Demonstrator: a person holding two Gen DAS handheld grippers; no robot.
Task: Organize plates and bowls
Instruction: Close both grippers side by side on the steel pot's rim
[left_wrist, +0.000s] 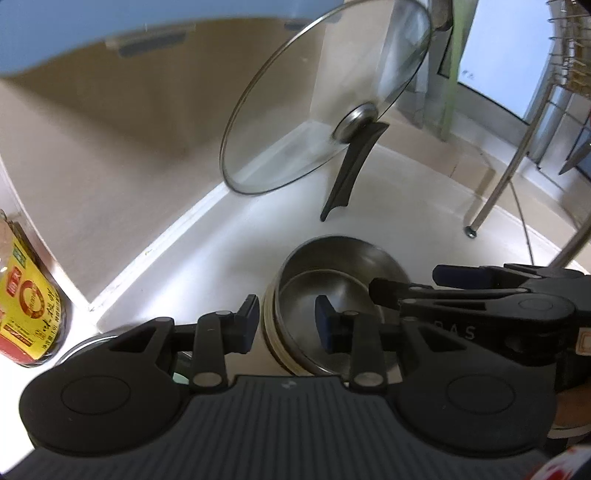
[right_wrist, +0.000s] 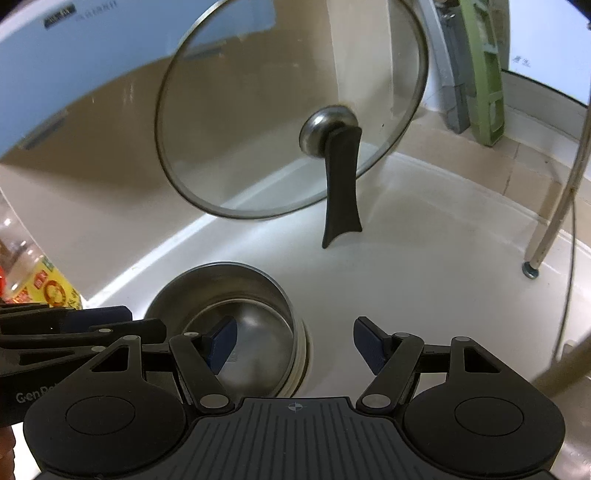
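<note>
Our left gripper (left_wrist: 288, 317) straddles the near rim of the stack of round steel bowls (left_wrist: 343, 273) on the white counter (left_wrist: 221, 251), pads apart, not pressing. Our right gripper (right_wrist: 295, 345) hangs wide open, empty. Behind leans a round glass lid (right_wrist: 258, 110).

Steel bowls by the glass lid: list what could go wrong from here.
1. The left gripper straddles the rim of the stacked steel bowls without clearly pinching it; a lift now could tip or slide the stack.
2. The glass lid stands propped on its handle right behind the bowls; a forward push might knock it over.
3. The right gripper hangs open close beside the left, so the two could collide.
</note>
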